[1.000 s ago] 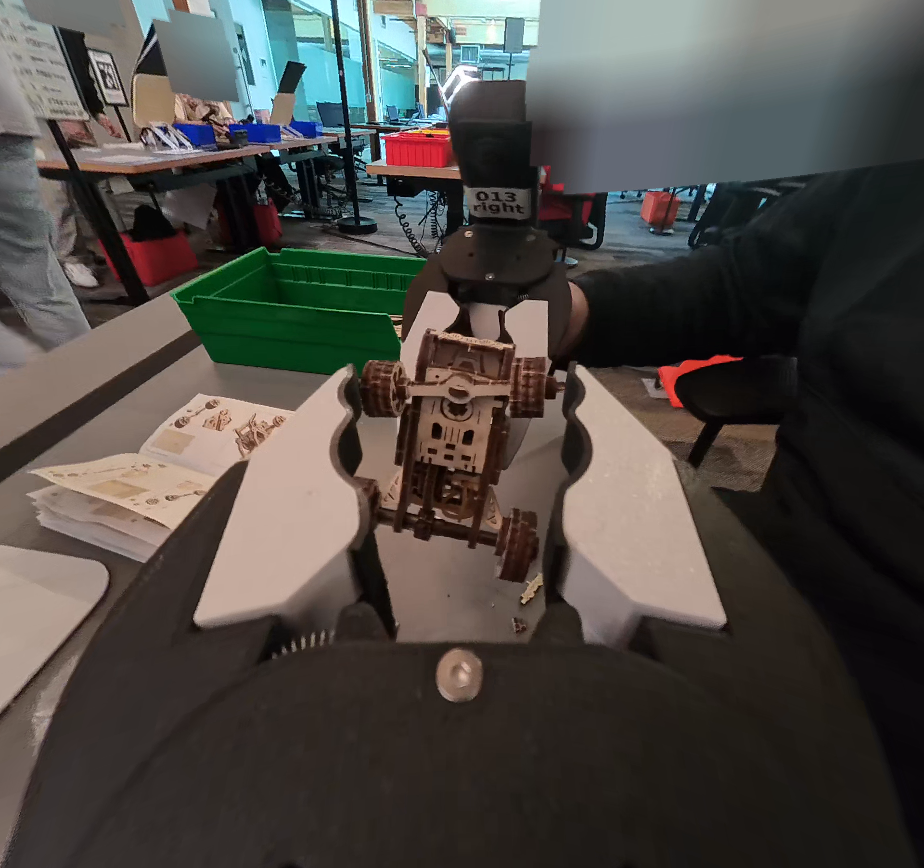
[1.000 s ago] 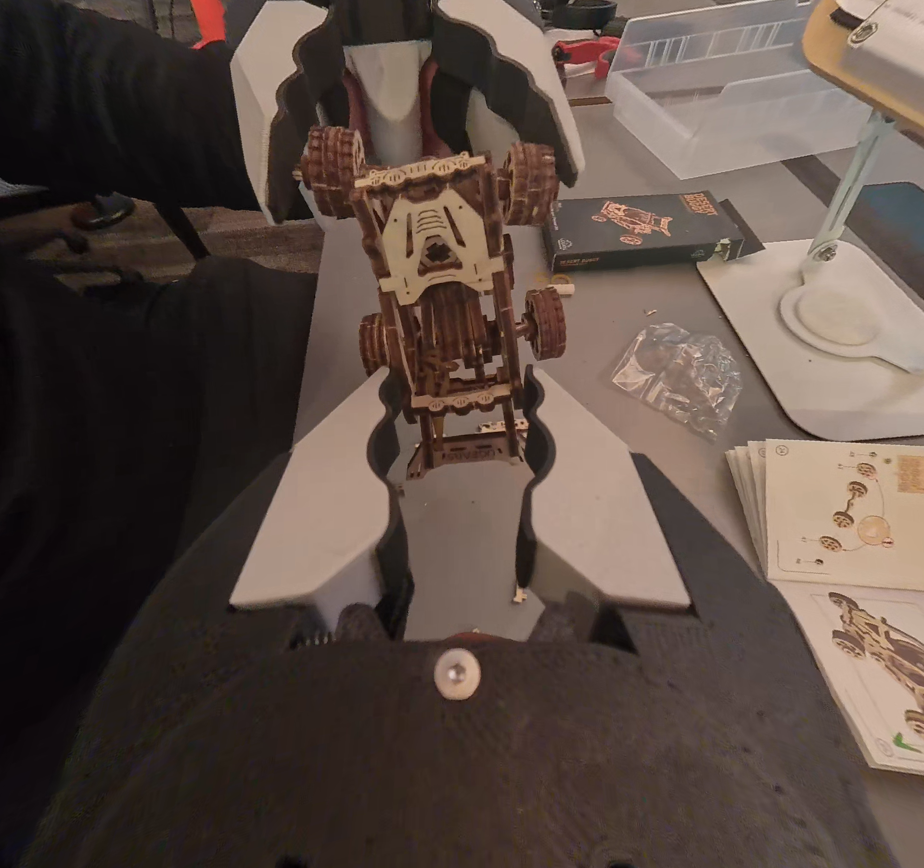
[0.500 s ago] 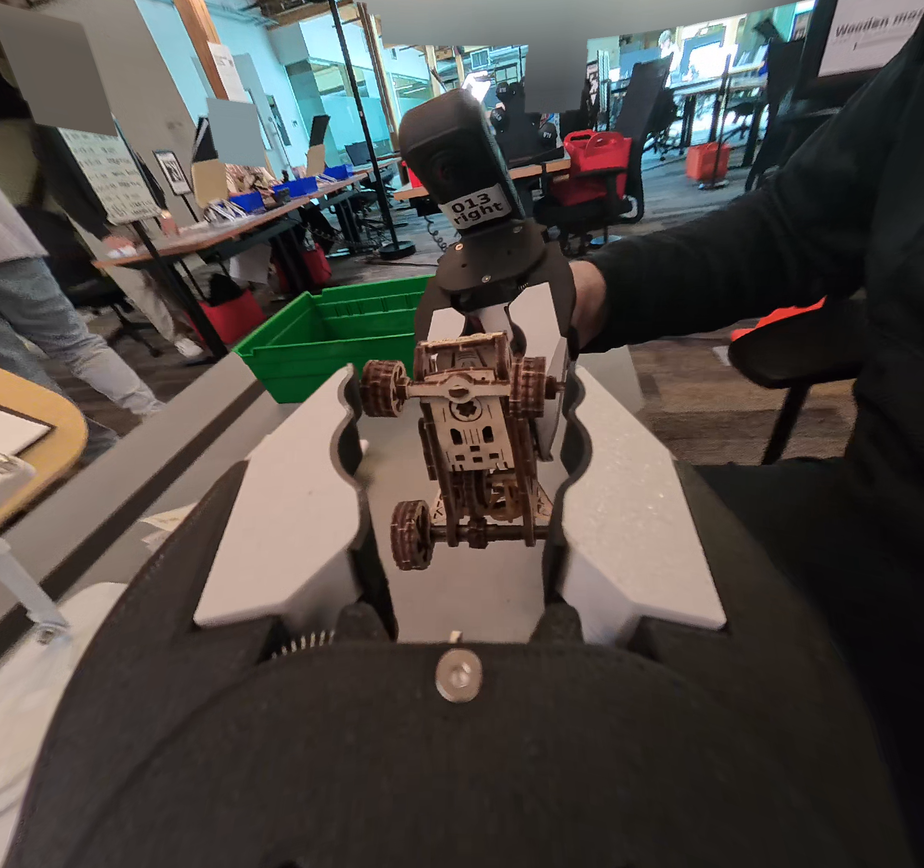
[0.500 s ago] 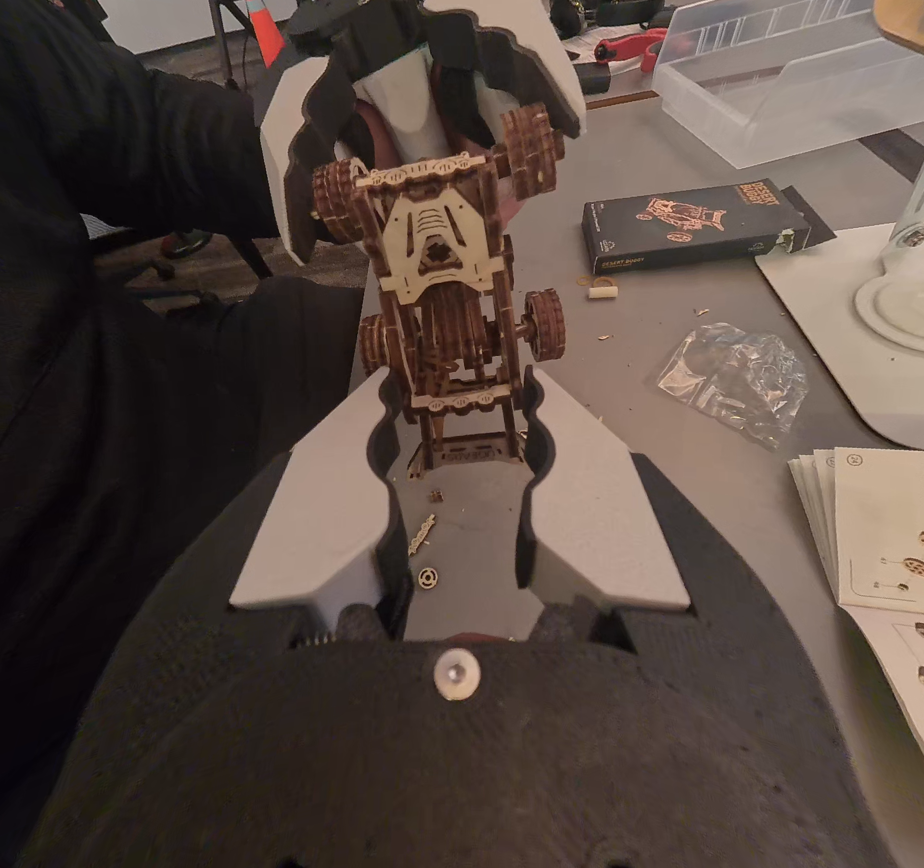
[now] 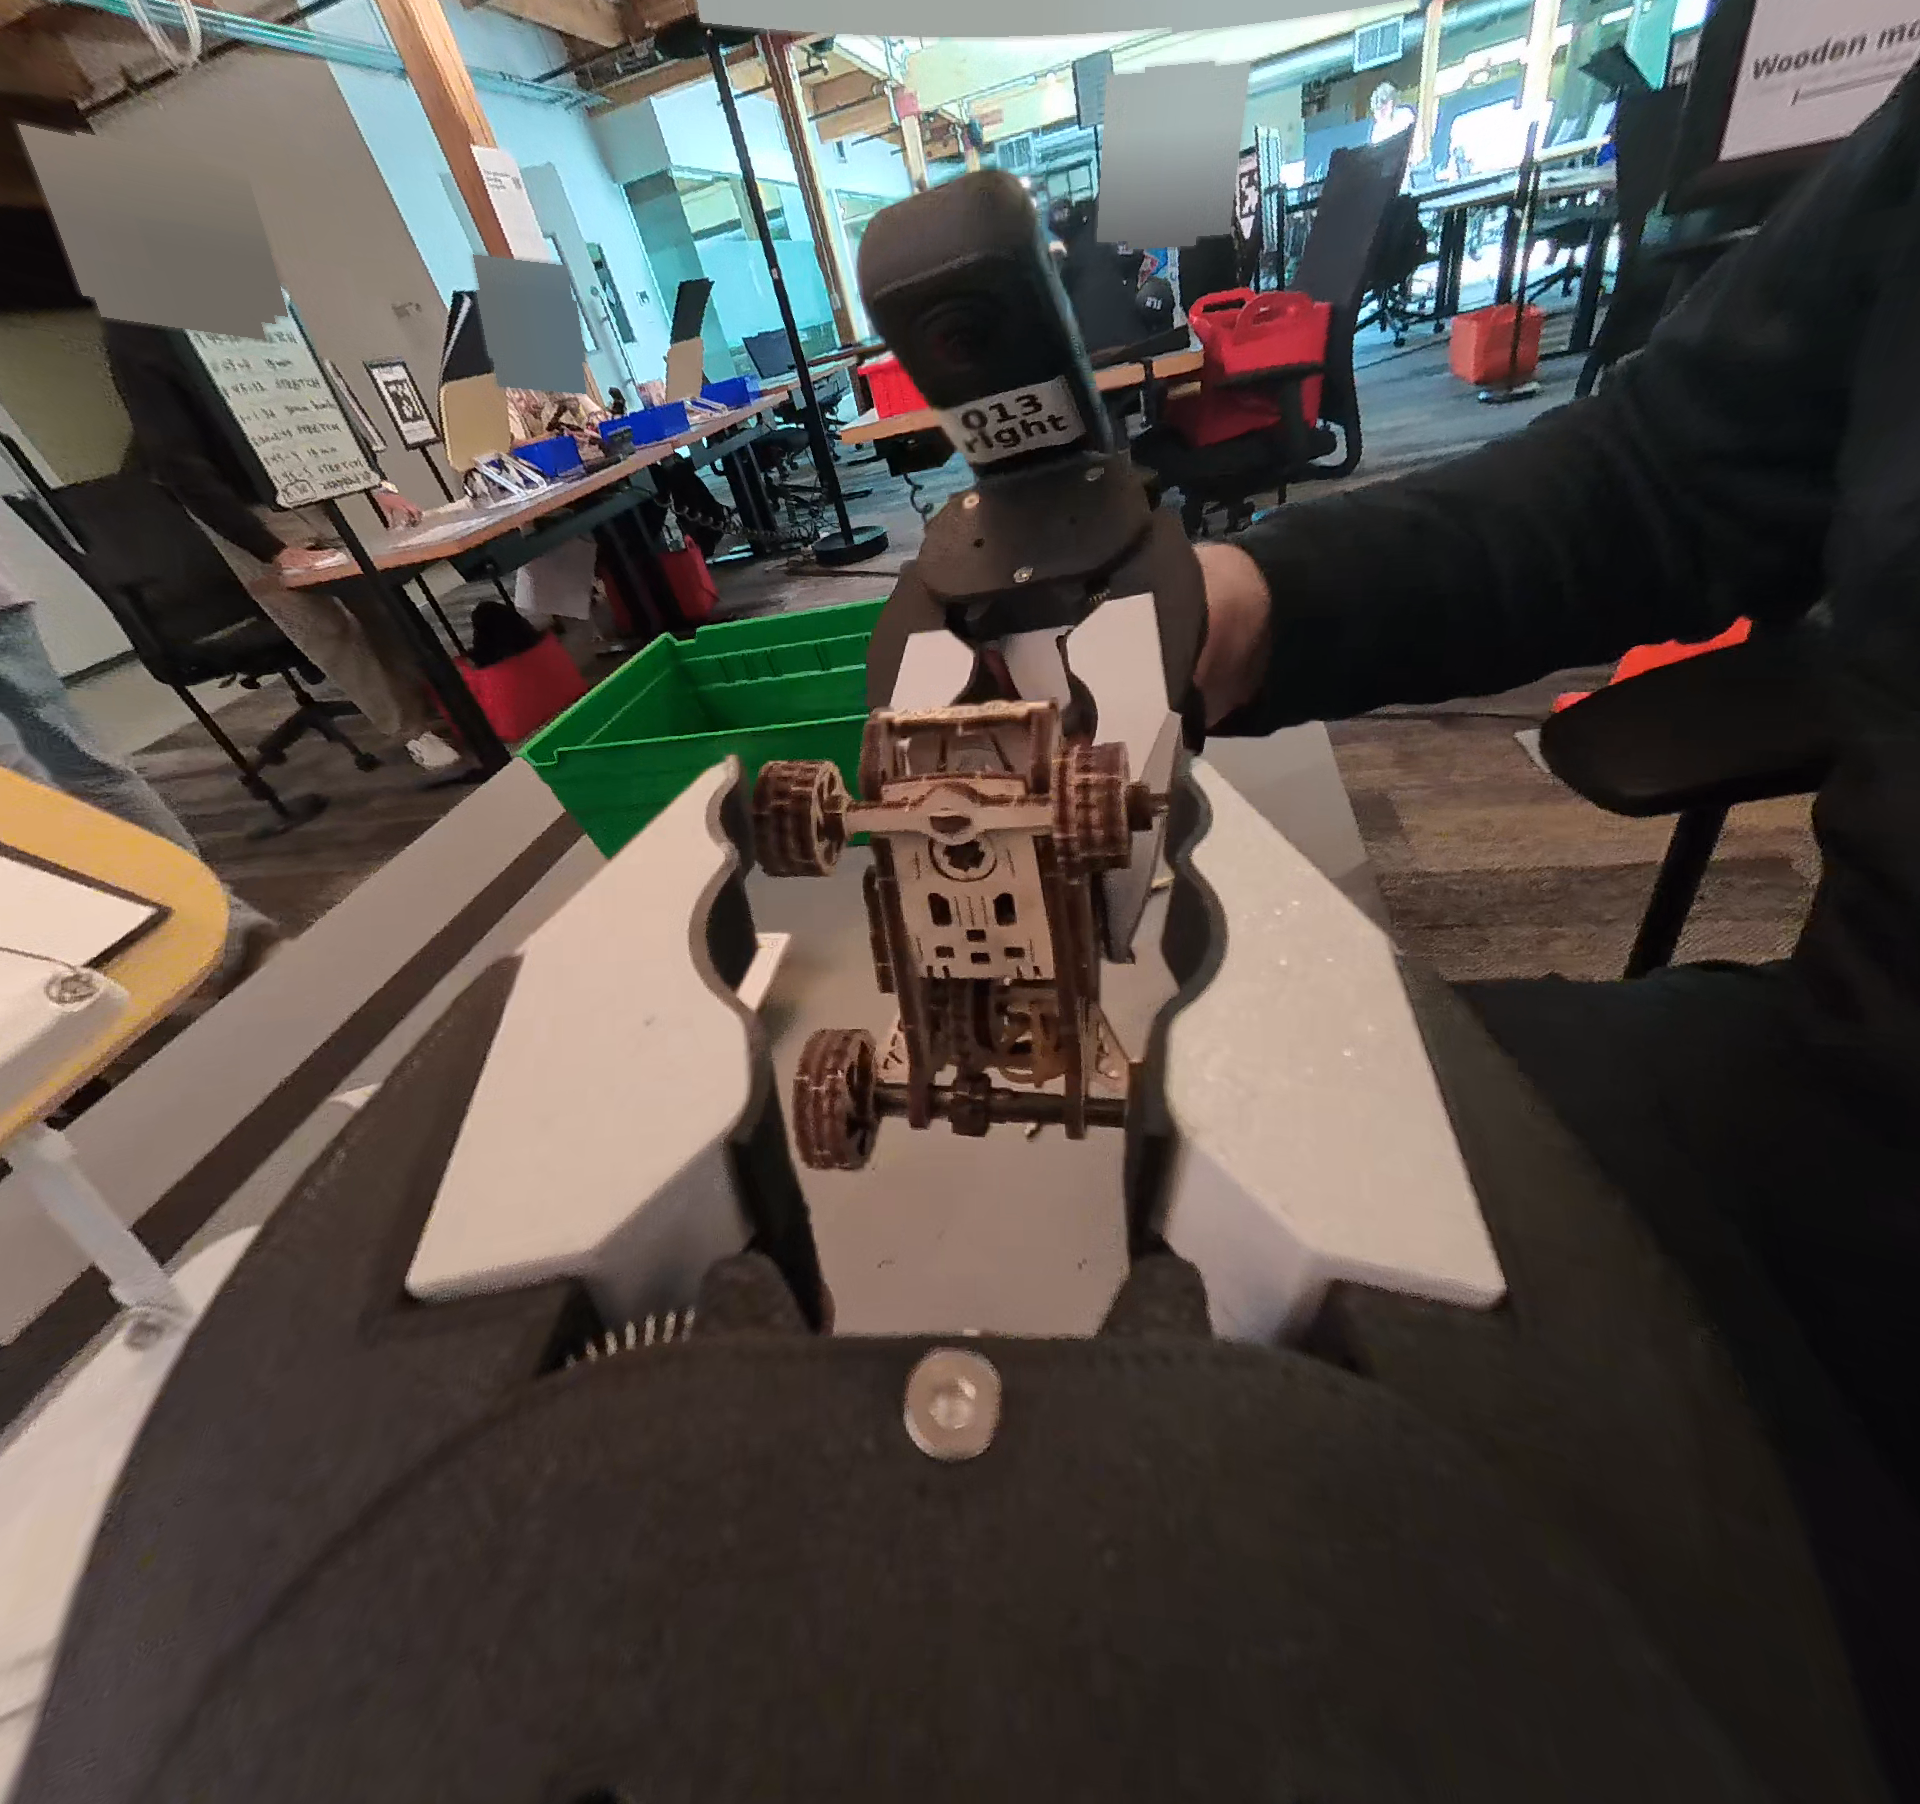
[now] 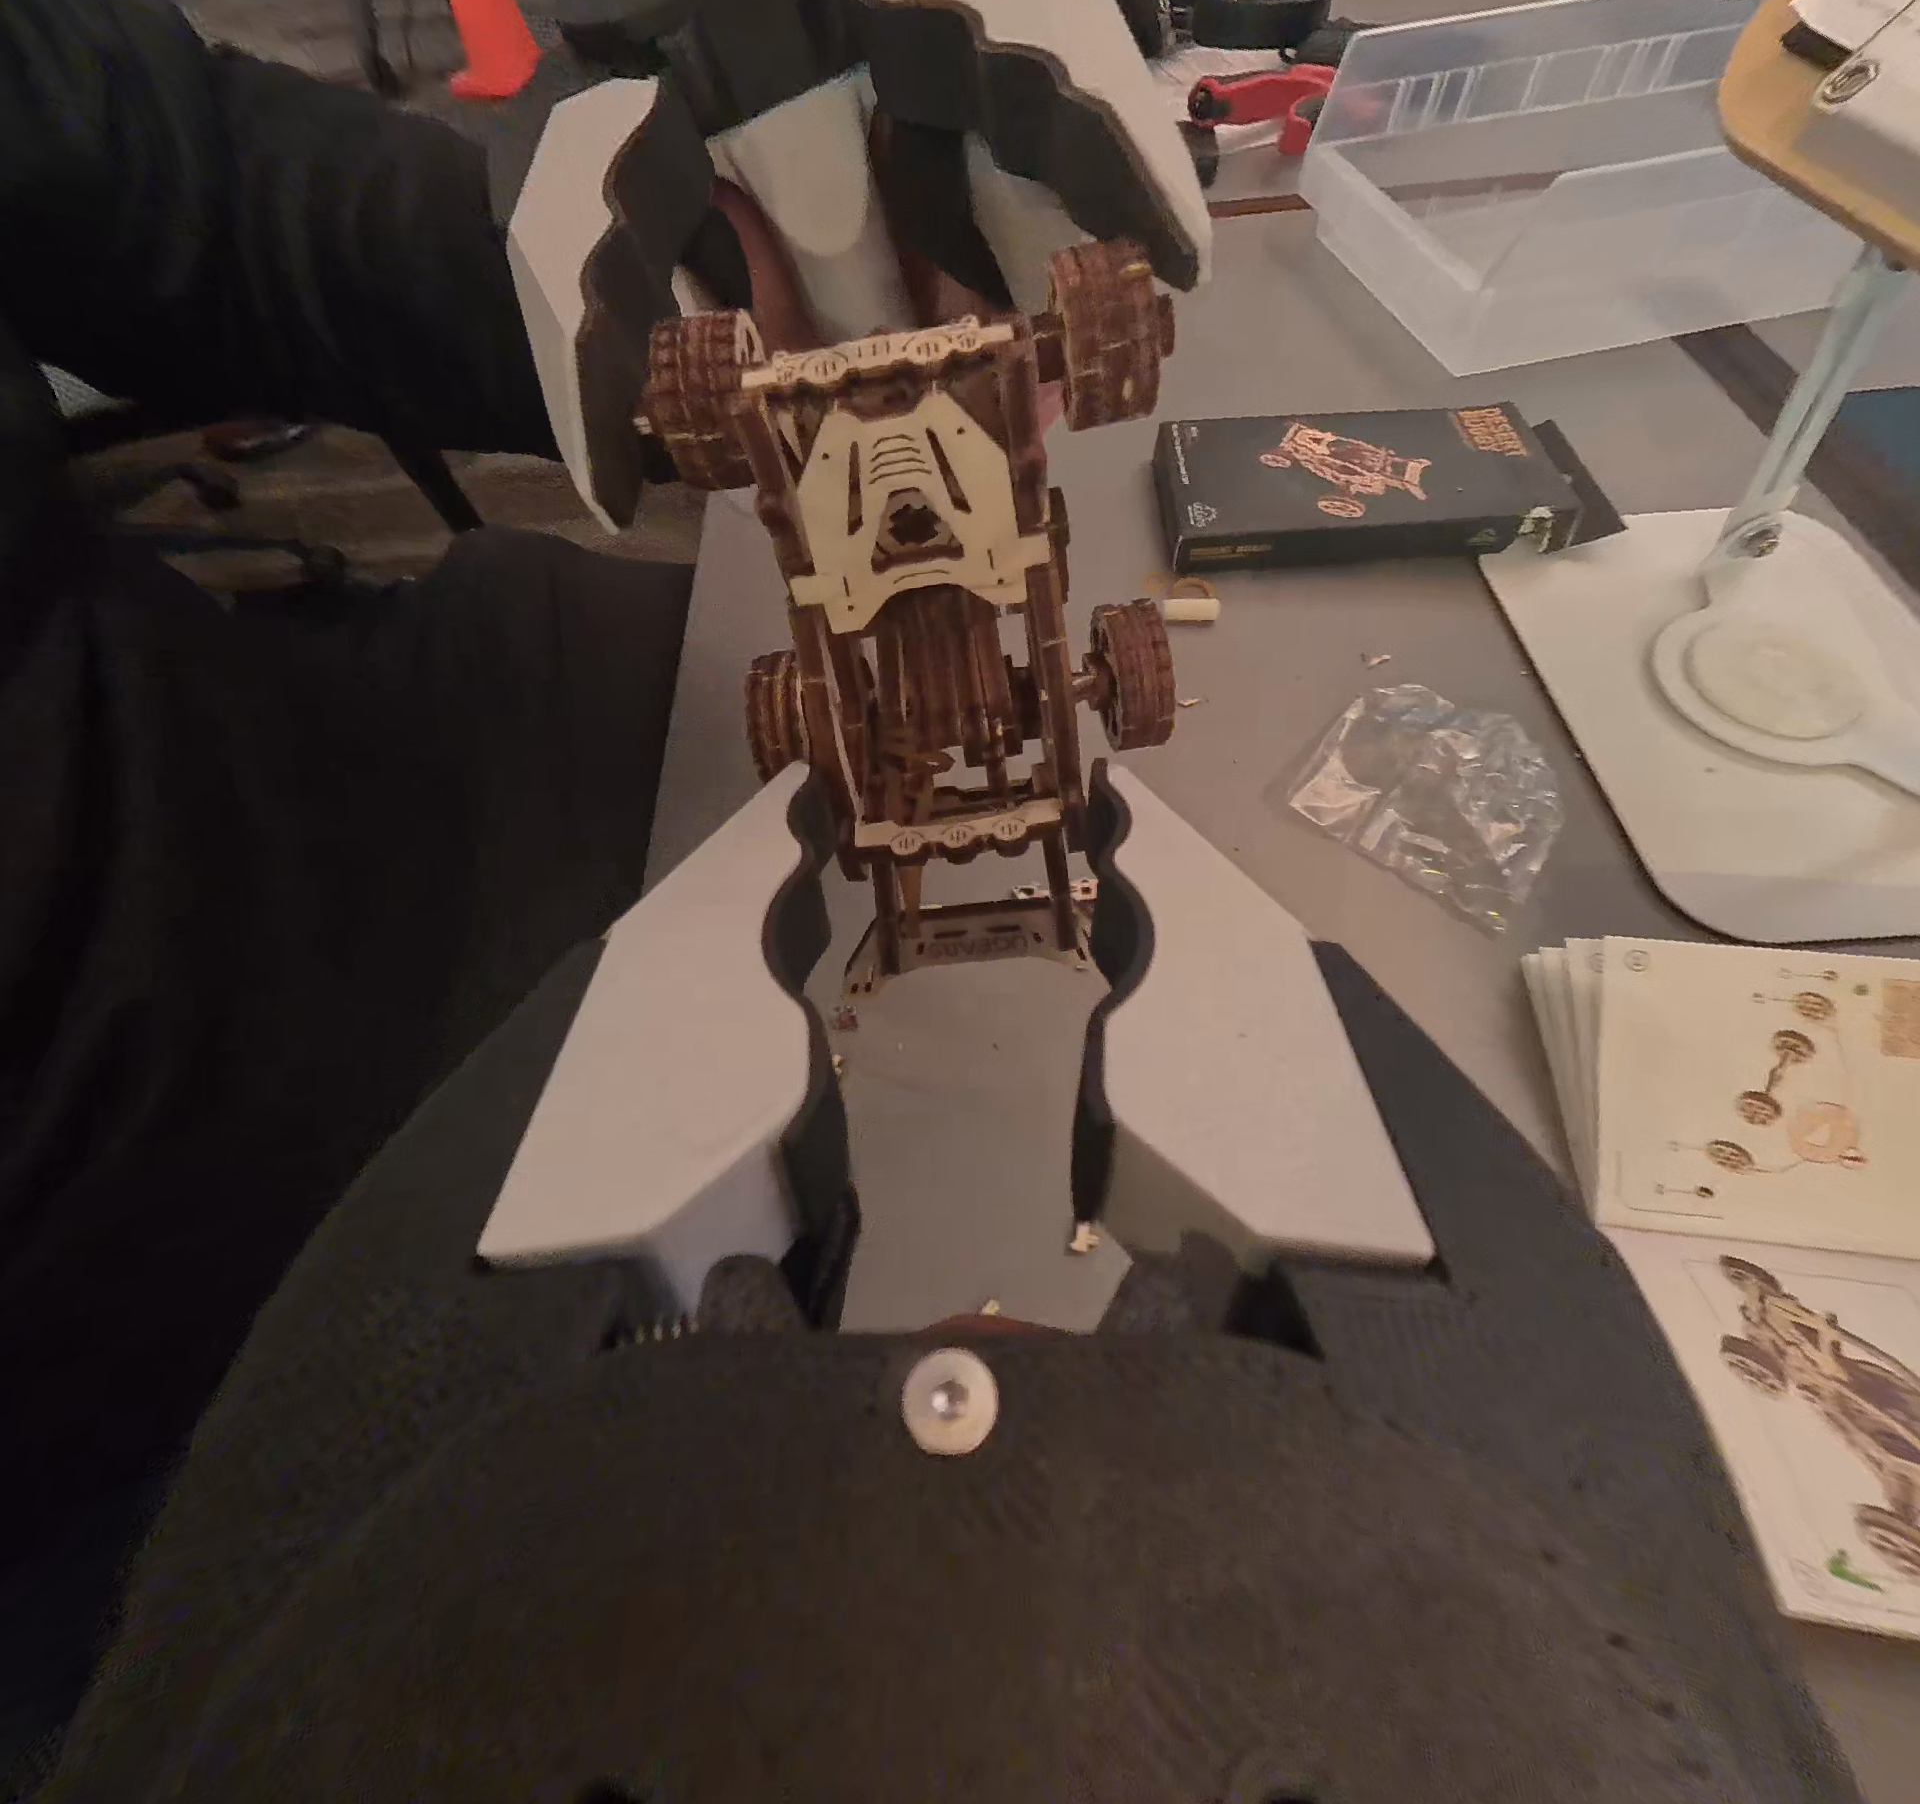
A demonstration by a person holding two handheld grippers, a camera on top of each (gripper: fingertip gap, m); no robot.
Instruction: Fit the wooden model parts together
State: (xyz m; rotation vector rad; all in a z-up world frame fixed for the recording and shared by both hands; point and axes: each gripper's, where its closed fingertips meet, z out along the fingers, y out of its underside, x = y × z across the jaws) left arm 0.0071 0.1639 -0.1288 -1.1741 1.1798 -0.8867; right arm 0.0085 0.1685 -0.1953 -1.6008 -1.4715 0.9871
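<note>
A wooden buggy model [image 6: 914, 507] with four wheels is held in the air above the grey table [image 6: 1299, 975]. My right gripper [image 6: 956, 809] is shut on the model's near end, its fingers pressing the frame from both sides. My left gripper [image 5: 961, 798] is open, and the model [image 5: 977, 913] stands between its spread fingers. From the right wrist view, the left gripper [image 6: 894, 372] straddles the far wheel axle, tilted. In the left wrist view, the right gripper [image 5: 1023, 684] is behind the model, held by a hand in a black sleeve.
A green bin [image 5: 727, 705] stands at the table's far end. A black box [image 6: 1361, 487], a crumpled plastic bag [image 6: 1423, 798], instruction sheets [image 6: 1745, 1089], a clear bin [image 6: 1558, 196] and a white lamp base [image 6: 1766, 715] lie to the right. Small wooden bits [image 6: 1190, 606] are scattered about. Across from one pair of fingers to the other is roughly 7 cm.
Both grippers have swung with the model, and the left wrist view now points higher into the room. The left gripper has tilted around the far wheels. The right grip has held.
</note>
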